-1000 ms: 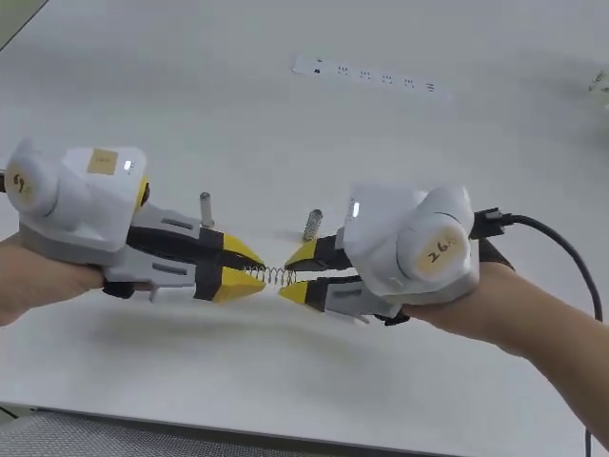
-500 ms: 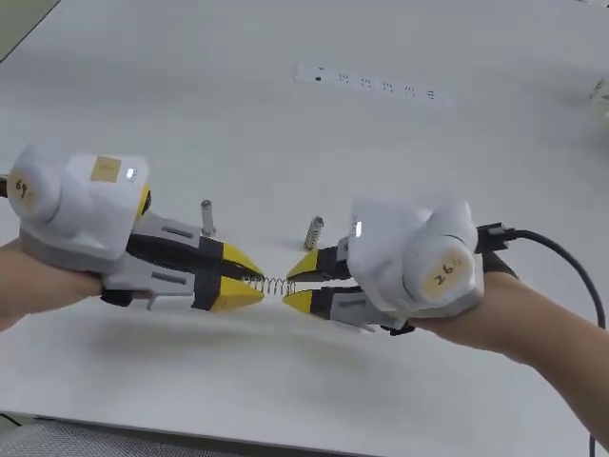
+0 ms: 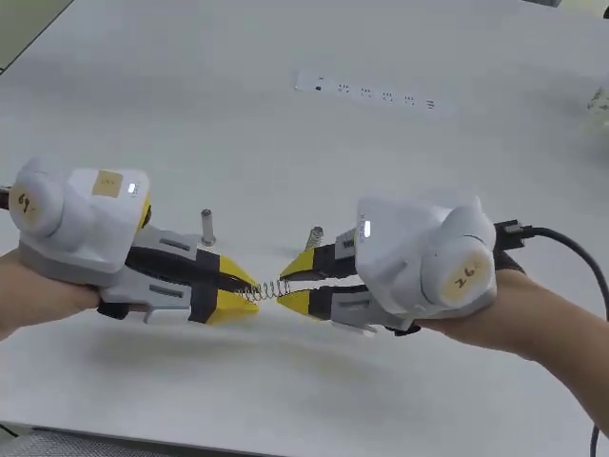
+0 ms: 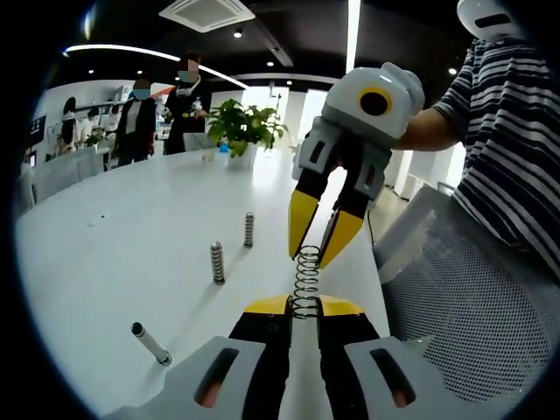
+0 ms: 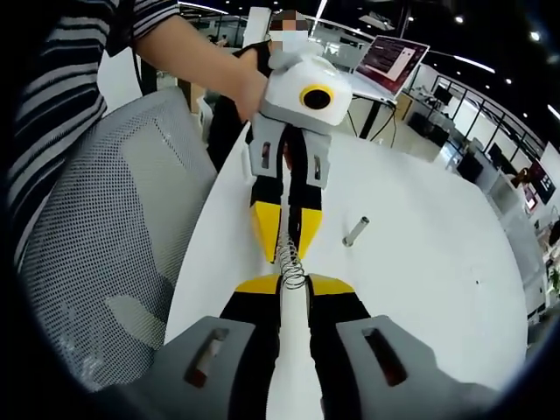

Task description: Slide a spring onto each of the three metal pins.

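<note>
My left gripper (image 3: 247,291) is shut on one end of a small metal spring (image 3: 268,288), held level above the white table. My right gripper (image 3: 291,285) faces it tip to tip, open, with its yellow jaws around the spring's free end. In the left gripper view the spring (image 4: 304,278) rises from my left gripper (image 4: 304,306) towards the right gripper (image 4: 318,240). Two pins with springs on them (image 4: 217,261) (image 4: 248,229) stand on the table, and a bare pin (image 4: 150,343) is nearer. The bare pin (image 3: 206,227) stands behind the left gripper. A sprung pin (image 3: 313,237) is partly hidden behind the right one.
A white power strip (image 3: 376,93) lies at the far side of the table. The table's near edge (image 3: 190,440) runs just below the grippers. A black cable (image 3: 571,257) trails from the right gripper. An office chair (image 5: 114,227) sits beside the table.
The gap between the two grippers' tips has narrowed, so the spring's free end now sits between the right jaws. The head camera has tilted slightly.
</note>
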A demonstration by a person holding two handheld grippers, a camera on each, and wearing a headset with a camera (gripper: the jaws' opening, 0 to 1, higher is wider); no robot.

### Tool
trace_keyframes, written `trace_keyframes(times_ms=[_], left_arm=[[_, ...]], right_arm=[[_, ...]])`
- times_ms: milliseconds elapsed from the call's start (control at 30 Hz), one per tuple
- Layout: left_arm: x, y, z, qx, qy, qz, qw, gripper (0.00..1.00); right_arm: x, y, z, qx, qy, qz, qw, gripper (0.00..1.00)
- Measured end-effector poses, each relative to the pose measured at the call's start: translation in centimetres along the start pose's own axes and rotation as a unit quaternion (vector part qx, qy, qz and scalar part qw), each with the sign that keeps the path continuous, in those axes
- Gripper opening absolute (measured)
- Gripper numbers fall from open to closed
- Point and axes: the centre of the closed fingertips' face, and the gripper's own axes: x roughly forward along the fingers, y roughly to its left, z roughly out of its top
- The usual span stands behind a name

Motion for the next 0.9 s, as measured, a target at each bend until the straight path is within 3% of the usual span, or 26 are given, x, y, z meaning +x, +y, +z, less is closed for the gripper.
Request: trace_keyframes(times_ms=[100, 200, 300, 367, 733, 900], left_arm=[[-0.1, 0.1, -0.2, 0.002, 0.003, 0.002, 1.0000, 0.08], [0.0, -0.1, -0.2, 0.003, 0.003, -0.001, 1.0000, 0.08], [0.2, -0.2, -0.5, 0.006, 0.009, -0.001, 0.9999, 0.08], [0.5, -0.4, -0.5, 0.005, 0.009, -0.005, 0.9999, 0.08], [0.8, -0.7, -0.1, 0.012, 0.003, -0.012, 0.9999, 0.08], [0.6, -0.5, -0.3, 0.014, 0.007, -0.007, 0.9999, 0.08]], right_arm=[[0.0, -0.1, 1.3, 0.043, -0.043, 0.002, 0.9982, 0.13], [-0.1, -0.3, 2.2, 0.063, -0.065, 0.003, 0.9959, 0.13], [0.1, -0.2, 2.4, 0.060, -0.065, 0.004, 0.9961, 0.13], [0.3, -0.1, 3.1, 0.069, -0.081, 0.004, 0.9943, 0.13], [1.0, 0.0, 5.0, 0.042, -0.117, -0.008, 0.9922, 0.12], [0.9, -0.1, 4.7, 0.035, -0.113, -0.011, 0.9929, 0.12]])
